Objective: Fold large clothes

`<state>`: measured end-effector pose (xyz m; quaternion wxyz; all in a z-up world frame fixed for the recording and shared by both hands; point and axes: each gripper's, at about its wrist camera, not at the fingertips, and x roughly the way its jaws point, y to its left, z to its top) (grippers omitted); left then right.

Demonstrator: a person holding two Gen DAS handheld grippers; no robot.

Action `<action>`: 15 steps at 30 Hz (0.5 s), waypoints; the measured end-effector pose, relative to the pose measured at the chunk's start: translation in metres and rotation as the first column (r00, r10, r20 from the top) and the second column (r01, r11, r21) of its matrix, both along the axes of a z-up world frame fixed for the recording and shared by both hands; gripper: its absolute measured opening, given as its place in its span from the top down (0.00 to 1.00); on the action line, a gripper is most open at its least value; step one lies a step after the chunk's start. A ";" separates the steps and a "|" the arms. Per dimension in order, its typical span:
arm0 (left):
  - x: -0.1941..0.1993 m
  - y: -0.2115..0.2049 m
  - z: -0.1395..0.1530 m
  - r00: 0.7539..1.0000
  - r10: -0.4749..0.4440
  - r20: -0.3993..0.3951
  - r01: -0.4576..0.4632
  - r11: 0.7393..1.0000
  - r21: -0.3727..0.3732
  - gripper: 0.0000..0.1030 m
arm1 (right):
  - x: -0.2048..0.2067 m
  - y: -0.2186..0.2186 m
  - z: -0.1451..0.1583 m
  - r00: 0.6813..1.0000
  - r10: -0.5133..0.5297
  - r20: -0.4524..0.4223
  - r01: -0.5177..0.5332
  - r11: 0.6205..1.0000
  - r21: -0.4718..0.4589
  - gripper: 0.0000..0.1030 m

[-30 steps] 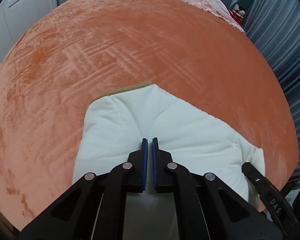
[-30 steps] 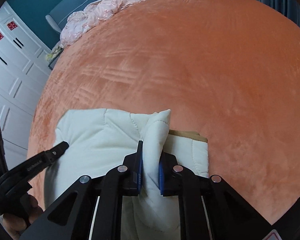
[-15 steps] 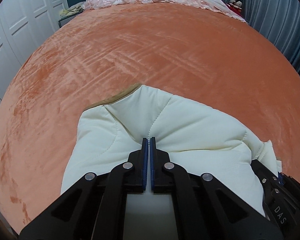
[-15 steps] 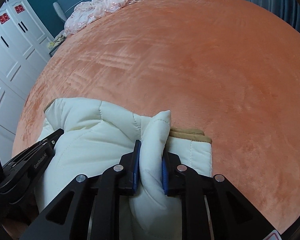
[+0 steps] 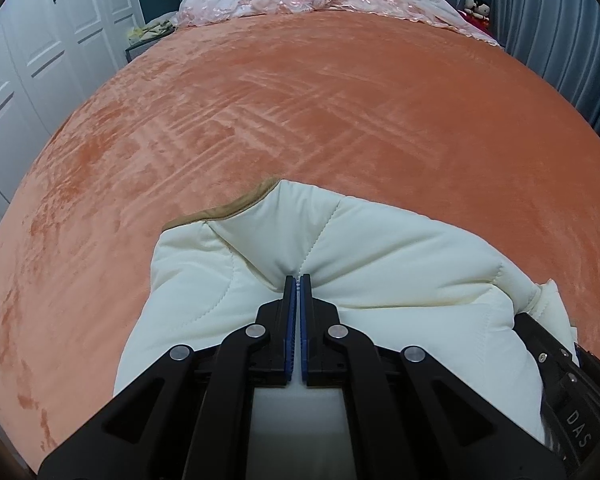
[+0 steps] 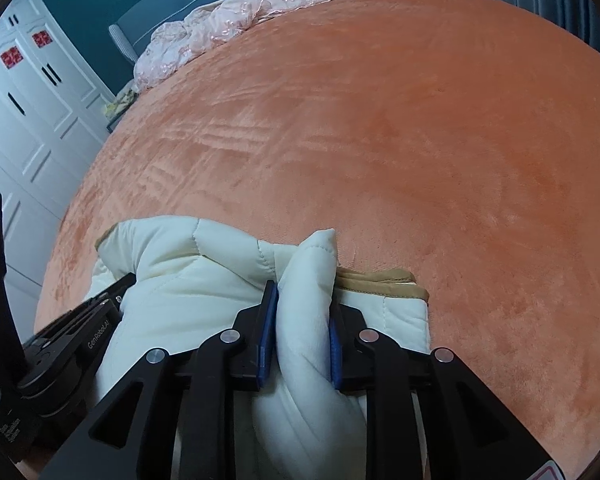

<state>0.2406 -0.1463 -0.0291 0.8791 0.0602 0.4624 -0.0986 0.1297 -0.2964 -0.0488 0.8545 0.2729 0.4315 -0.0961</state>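
Cream padded coat (image 5: 380, 256) lies bunched at the near edge of the bed (image 5: 300, 112); left gripper (image 5: 298, 280) nips a thin seam, right gripper (image 6: 304, 308) clamps a thick roll: risk that the thin pinch slips under load, collapsing the fold.

On my right hand-held gripper (image 5: 572, 408), seen from the left wrist, I read "DAS". My left hand-held gripper (image 6: 80, 332), seen from the right wrist, reads "GenRobot.AI".
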 end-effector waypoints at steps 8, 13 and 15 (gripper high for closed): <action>-0.033 0.067 0.051 0.999 0.039 -0.037 -0.044 0.988 -0.151 0.28 | -0.047 -0.011 0.040 0.999 0.004 -0.045 -0.004 1.000 0.018 0.41; -0.066 0.132 0.042 0.979 0.087 -0.185 -0.128 0.967 -0.220 0.17 | -0.083 -0.008 0.032 0.990 0.058 -0.127 -0.048 0.996 0.079 0.28; -0.079 0.154 0.028 0.956 0.080 -0.284 -0.176 0.927 -0.332 0.17 | -0.095 -0.011 0.024 0.990 0.050 -0.132 -0.028 0.986 0.167 0.27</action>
